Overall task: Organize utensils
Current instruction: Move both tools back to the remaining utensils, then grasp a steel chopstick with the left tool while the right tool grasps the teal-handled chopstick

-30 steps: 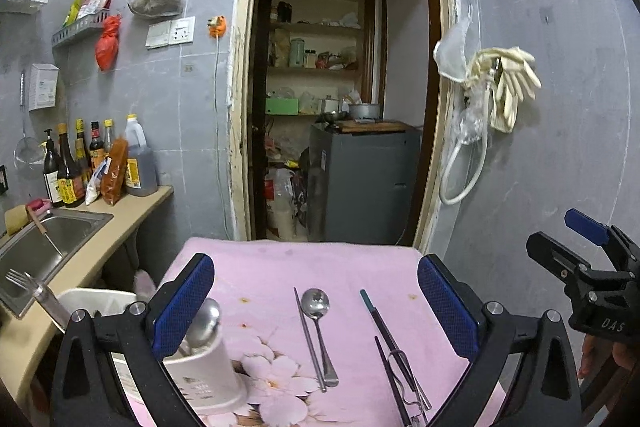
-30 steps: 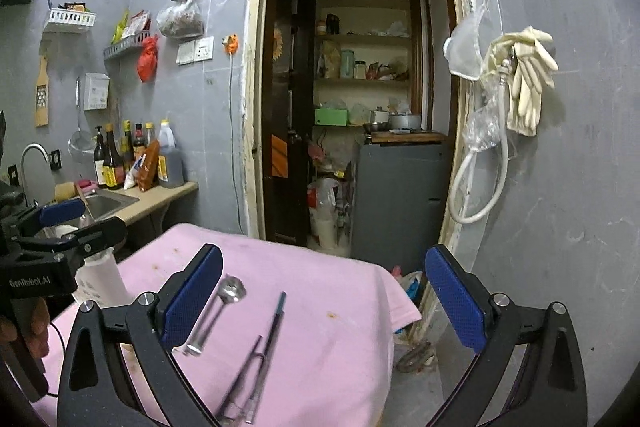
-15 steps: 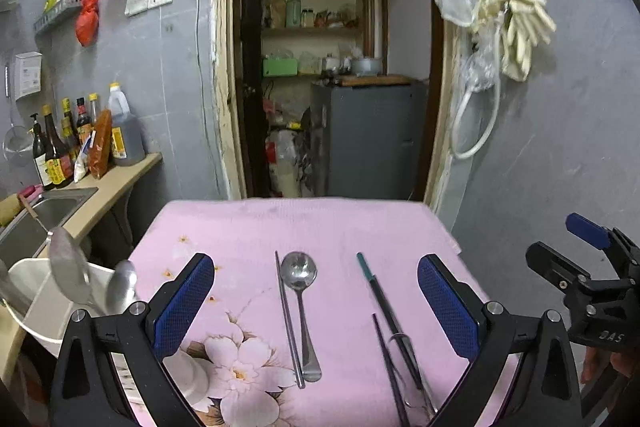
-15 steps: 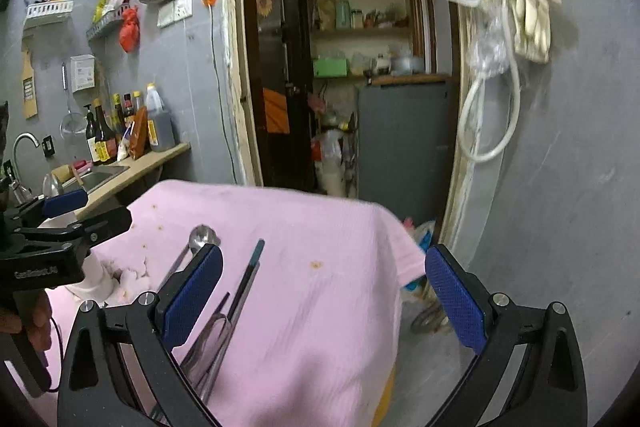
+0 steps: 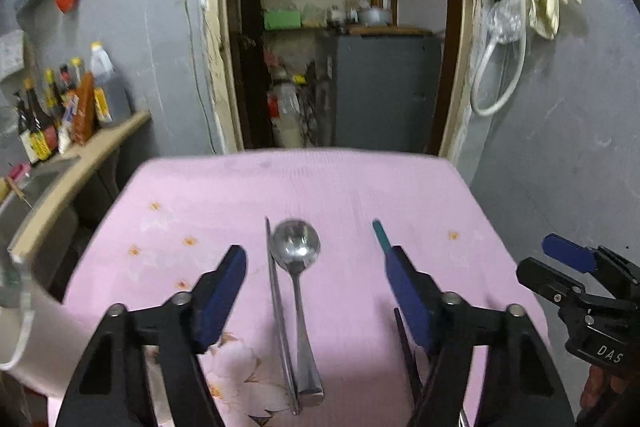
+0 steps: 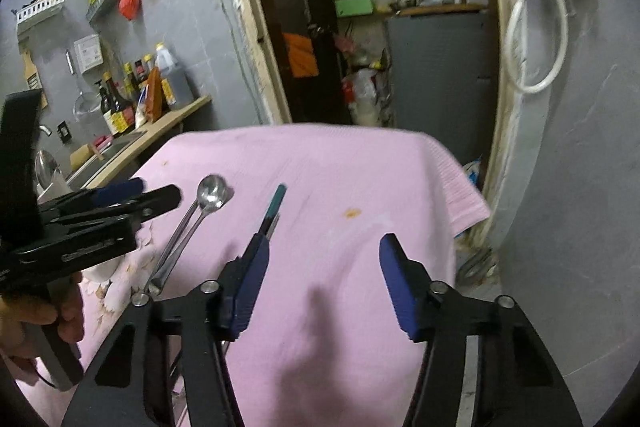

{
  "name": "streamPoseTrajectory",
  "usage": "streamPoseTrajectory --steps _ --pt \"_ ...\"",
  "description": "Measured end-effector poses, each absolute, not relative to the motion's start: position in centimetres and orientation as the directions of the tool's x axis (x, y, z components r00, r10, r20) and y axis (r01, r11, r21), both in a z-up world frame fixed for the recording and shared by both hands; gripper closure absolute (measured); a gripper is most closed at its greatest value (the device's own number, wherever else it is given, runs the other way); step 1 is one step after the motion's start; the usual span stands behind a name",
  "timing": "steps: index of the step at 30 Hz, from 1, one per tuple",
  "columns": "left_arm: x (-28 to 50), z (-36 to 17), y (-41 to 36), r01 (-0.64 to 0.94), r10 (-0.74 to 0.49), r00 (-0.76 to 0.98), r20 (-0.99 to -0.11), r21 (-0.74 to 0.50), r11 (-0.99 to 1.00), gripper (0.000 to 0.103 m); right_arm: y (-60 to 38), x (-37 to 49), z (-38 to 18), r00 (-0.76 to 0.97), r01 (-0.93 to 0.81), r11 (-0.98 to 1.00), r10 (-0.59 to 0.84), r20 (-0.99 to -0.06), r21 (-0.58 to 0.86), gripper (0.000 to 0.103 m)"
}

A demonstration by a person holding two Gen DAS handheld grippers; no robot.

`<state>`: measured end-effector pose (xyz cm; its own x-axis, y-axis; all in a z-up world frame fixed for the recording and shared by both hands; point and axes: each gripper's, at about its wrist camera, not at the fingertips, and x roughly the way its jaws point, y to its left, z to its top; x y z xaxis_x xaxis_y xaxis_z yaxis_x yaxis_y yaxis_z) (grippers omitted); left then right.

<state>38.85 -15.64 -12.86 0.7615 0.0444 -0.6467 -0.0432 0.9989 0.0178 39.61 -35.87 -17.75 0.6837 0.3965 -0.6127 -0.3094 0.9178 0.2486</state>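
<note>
Spoon (image 5: 297, 250) lies ungrasped between left gripper's (image 5: 316, 281) closing jaws, tilted downward.

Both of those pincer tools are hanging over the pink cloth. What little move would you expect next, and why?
Probably the left gripper dips a little further toward the spoon and the metal chopsticks. They lie on the pink cloth between its closing jaws, which do not yet touch them. The right gripper has only bare cloth between its closing jaws.
</note>
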Motion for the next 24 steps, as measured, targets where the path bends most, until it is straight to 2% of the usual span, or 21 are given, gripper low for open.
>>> streamPoseTrajectory --steps 4,11,19,24 --pt "40.1 -14.4 -14.6 -0.066 0.035 0.712 -0.702 -0.017 0.998 0.054 -34.1 40.6 -18.6 0.646 -0.346 0.904 0.423 -0.636 0.250 0.067" --pt "41.7 -16.3 -12.6 -0.147 0.059 0.652 -0.756 -0.050 0.988 0.069 -32.2 43.7 -19.2 0.580 -0.398 0.869 0.486 -0.653 0.293 0.073" --pt "42.7 -17.7 -11.0 -0.183 0.048 0.604 -0.795 -0.080 0.980 0.080 -29.1 47.5 -20.0 0.526 -0.423 0.856 0.499 -0.689 0.297 0.078" --pt "42.8 -17.9 -10.9 -0.160 0.042 0.611 -0.791 -0.072 0.985 0.080 -27.2 48.4 -21.1 0.478 -0.416 0.866 0.468 -0.743 0.278 0.080"
